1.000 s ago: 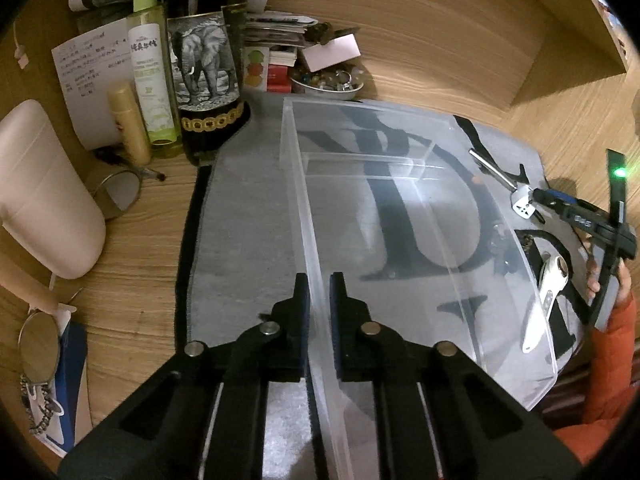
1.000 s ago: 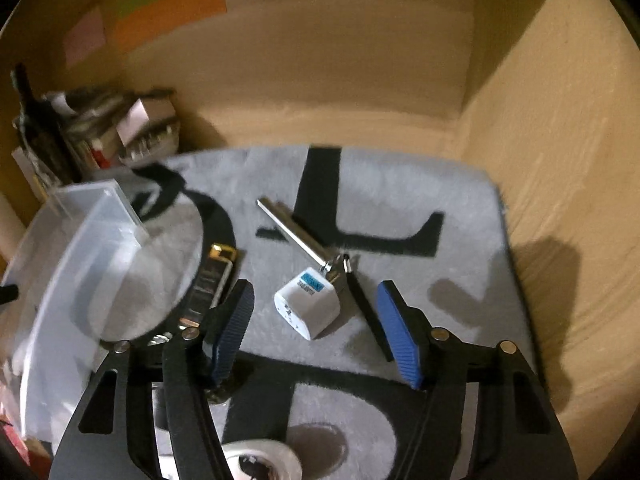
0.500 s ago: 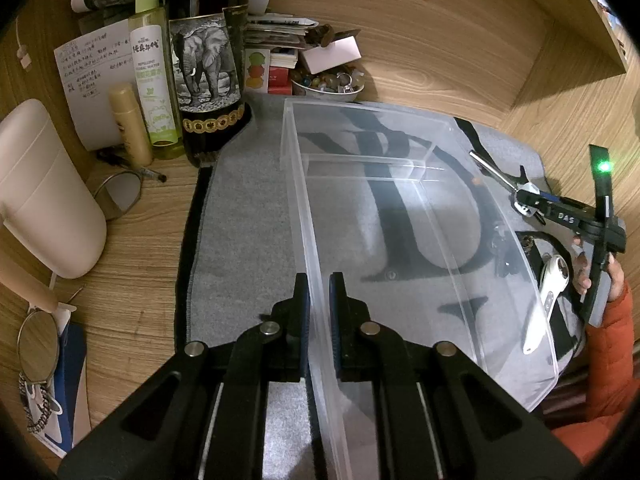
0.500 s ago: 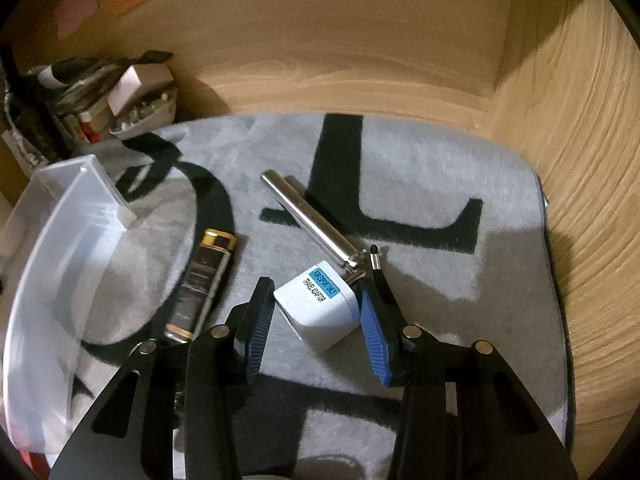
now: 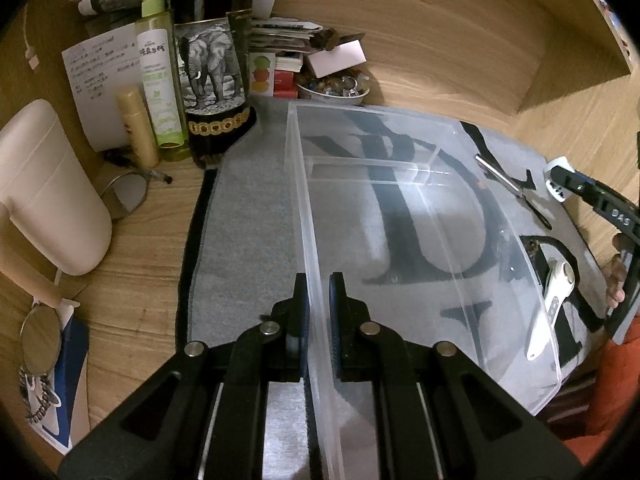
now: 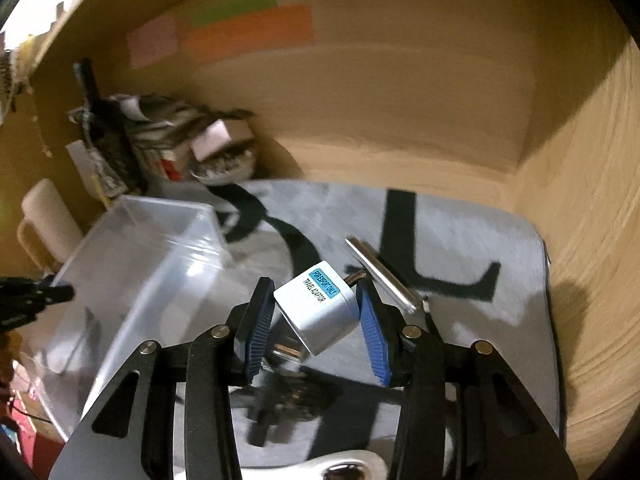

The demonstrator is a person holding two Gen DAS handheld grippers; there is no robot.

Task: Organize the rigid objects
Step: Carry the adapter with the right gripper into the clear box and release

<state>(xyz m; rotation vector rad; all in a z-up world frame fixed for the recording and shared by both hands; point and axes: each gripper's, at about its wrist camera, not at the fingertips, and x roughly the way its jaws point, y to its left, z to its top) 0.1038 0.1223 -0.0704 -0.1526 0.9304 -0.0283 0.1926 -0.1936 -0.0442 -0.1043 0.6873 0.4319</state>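
Note:
My left gripper (image 5: 318, 292) is shut on the left wall of a clear plastic bin (image 5: 400, 208) that rests on a grey mat (image 5: 248, 216). The bin also shows in the right wrist view (image 6: 132, 264). My right gripper (image 6: 316, 304) is shut on a white travel adaptor (image 6: 316, 312) with a blue label and holds it lifted above the mat (image 6: 460, 320). A silver metal rod (image 6: 380, 276) lies on the mat just beyond it. In the left wrist view the right gripper (image 5: 560, 180) holds the adaptor at the far right.
A wine bottle (image 5: 212, 68), a green spray bottle (image 5: 158, 76), papers and a small bowl (image 5: 332, 90) crowd the back left. A cream mug (image 5: 48, 192) stands at left. A white tool (image 5: 552, 300) lies right of the bin. Wooden walls enclose the back and right.
My right gripper closed on the white travel adaptor and lifted it off the mat, swinging towards the bin. My left gripper stayed clamped on the bin wall.

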